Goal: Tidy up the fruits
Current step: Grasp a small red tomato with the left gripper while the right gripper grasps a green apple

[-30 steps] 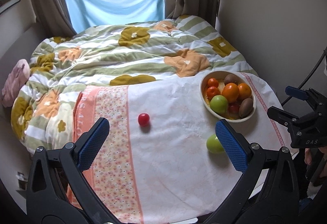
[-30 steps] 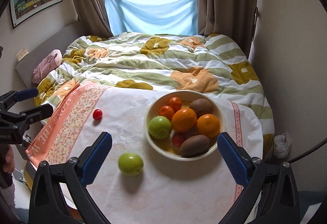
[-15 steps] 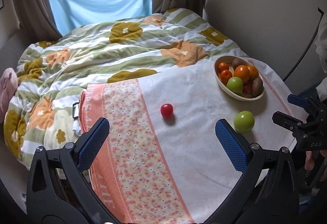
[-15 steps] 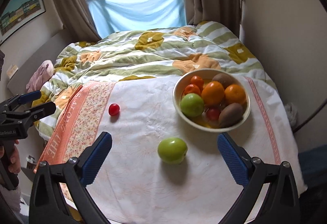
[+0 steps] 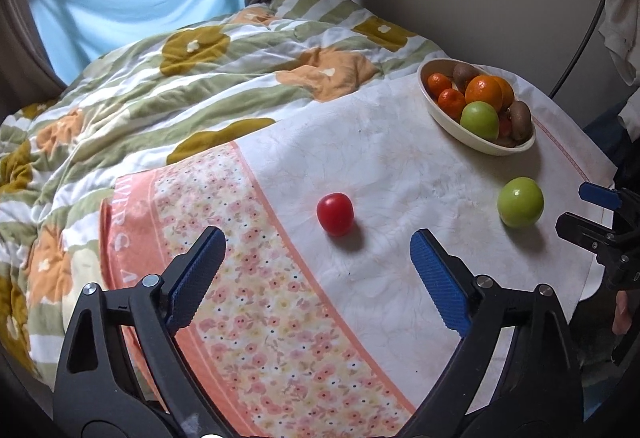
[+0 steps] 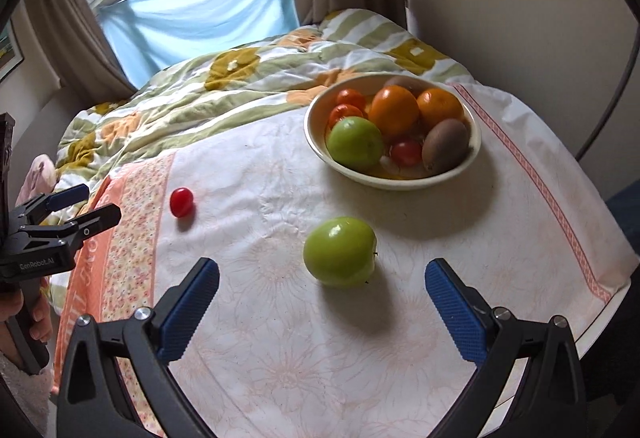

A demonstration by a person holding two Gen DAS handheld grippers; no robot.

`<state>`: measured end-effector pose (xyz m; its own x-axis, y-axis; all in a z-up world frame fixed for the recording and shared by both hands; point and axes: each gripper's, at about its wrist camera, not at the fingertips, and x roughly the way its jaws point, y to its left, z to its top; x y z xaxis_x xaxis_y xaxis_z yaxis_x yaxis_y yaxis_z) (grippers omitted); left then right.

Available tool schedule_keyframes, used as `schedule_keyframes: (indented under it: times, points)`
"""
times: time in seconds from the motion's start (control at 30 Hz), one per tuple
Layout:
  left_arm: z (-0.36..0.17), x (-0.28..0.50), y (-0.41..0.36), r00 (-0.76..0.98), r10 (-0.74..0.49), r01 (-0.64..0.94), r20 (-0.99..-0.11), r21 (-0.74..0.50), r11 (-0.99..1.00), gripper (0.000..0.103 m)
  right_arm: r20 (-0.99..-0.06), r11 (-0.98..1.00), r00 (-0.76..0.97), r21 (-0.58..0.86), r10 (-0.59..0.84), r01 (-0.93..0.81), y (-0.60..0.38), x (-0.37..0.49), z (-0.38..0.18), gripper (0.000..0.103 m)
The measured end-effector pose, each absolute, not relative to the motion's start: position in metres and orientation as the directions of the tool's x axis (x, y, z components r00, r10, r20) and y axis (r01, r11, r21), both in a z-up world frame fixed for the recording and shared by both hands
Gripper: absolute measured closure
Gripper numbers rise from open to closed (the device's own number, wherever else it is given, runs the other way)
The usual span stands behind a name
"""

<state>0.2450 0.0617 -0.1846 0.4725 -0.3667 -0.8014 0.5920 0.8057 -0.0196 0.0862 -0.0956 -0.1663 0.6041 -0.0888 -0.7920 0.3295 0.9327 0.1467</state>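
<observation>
Left wrist view shows our left gripper (image 5: 316,262) over the white cloth (image 5: 400,178), its blue pads (image 5: 198,274) wide apart but closing at this moment, with nothing between them; the red cherry tomato (image 5: 335,213) lies on the cloth just beyond the tips, about midway between them; the loose green apple (image 5: 520,202) sits well to the right of it, near the table edge, and the cream bowl (image 5: 448,122) stands further back on the right, apart from both. From the same view our right gripper (image 5: 592,214) enters at the right edge, close beside the apple.

Right wrist view gives us the right gripper (image 6: 322,302) with its jaws spread wide and empty; the green apple (image 6: 340,251) rests on the cloth just ahead of the tips, roughly centred between them, touching neither pad; the bowl (image 6: 320,118) behind it holds another green apple (image 6: 355,143), oranges (image 6: 394,112), a kiwi (image 6: 445,146) and small red fruit; the tomato (image 6: 181,202) lies off to the left, near the cloth's floral orange border (image 6: 132,238); our left gripper (image 6: 76,210) shows at the left edge, a hand (image 6: 24,314) on its handle.
</observation>
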Motion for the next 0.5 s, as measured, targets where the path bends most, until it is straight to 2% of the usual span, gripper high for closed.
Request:
schedule_keyframes:
  times: [0.1,0.5]
  points:
    - [-0.196,0.256,0.057,0.456,-0.375,0.603,-0.807,-0.03,0.797,0.007,-0.797,0.927,0.595,0.134,-0.108,0.349,-0.096,0.092,-0.173,0.0]
    - [-0.242,0.281,0.036,0.384,-0.38,0.63,-0.841,-0.062,0.774,0.034,-0.813,0.921,0.56,0.082,-0.161,0.382,-0.101,0.109,-0.195,0.0]
